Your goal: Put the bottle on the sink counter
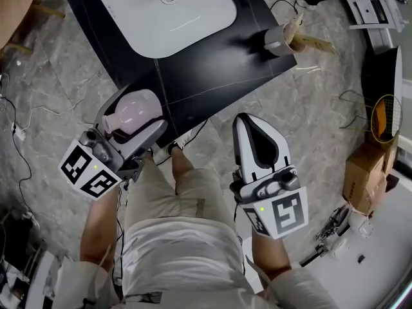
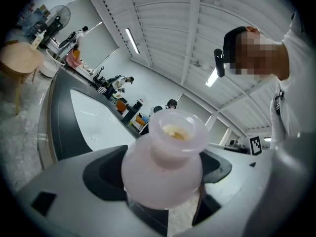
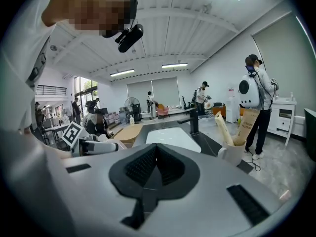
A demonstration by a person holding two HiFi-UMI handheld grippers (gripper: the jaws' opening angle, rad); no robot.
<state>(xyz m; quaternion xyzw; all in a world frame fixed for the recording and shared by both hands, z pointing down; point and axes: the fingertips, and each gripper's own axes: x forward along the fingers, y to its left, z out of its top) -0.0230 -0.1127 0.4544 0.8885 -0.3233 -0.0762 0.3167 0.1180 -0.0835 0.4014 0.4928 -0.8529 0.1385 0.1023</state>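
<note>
A pale pink bottle [image 1: 136, 110] with a wide open neck lies between the jaws of my left gripper [image 1: 132, 120], which is shut on it. In the left gripper view the bottle [image 2: 165, 167] fills the middle and its mouth points away from the camera. It hangs in the air just off the near left corner of the black sink counter [image 1: 212, 63], whose white basin [image 1: 167, 8] lies farther back. My right gripper [image 1: 251, 131] is held near the counter's front edge, over the floor. Its jaws are shut with nothing in them [image 3: 155, 154].
A white cup with paper-wrapped sticks [image 1: 283, 38] stands at the counter's right corner, and a black faucet [image 3: 194, 118] rises behind the basin. A cardboard box [image 1: 367, 176] and cables lie on the floor at right. A wooden table [image 1: 13, 5] is at far left. People stand in the background.
</note>
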